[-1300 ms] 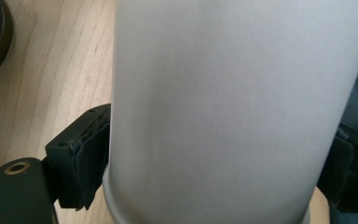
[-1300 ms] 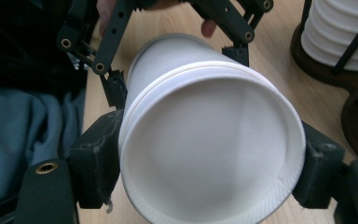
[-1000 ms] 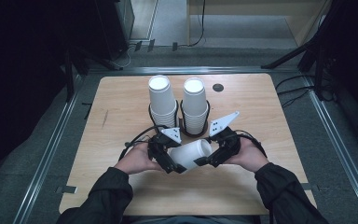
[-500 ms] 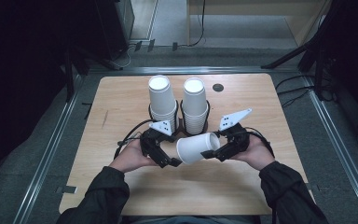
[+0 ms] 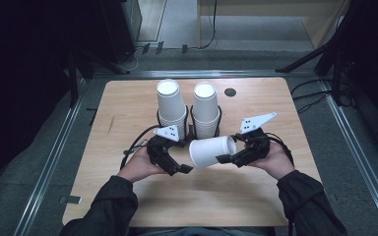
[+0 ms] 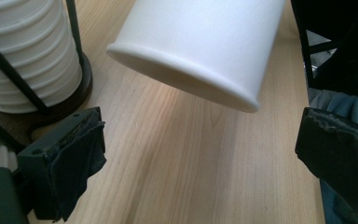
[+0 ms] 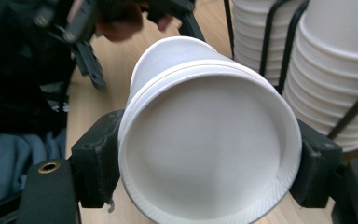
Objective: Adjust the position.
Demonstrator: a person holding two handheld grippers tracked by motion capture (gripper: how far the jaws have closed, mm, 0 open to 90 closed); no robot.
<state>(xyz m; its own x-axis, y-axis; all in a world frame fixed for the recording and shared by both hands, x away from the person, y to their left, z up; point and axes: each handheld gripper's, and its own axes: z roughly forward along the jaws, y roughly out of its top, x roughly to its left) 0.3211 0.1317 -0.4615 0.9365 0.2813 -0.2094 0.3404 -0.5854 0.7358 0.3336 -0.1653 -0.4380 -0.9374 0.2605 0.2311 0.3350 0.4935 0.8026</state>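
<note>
A white paper cup (image 5: pixel 211 151) lies on its side above the table, with my right gripper (image 5: pixel 225 158) shut on its base end. In the right gripper view the cup's base (image 7: pixel 205 144) faces the camera between the two jaws of the right gripper (image 7: pixel 205 163). My left gripper (image 5: pixel 179 169) stands open just left of the cup's rim, not touching it. The left gripper view shows that gripper (image 6: pixel 205 154) with its jaws wide apart and the cup's open mouth (image 6: pixel 205 42) above them. Two stacks of white cups (image 5: pixel 171 105) (image 5: pixel 206 108) stand upside down in black wire holders behind.
The wooden table (image 5: pixel 128 113) has a small black round hole (image 5: pixel 230 92) at the back right. The cup stacks (image 7: pixel 340 70) stand close to the right gripper's far side. Metal rails run along both table sides.
The two grippers have drawn apart. The left one has come off the cup and moved left, while the right one has carried the cup slightly right.
</note>
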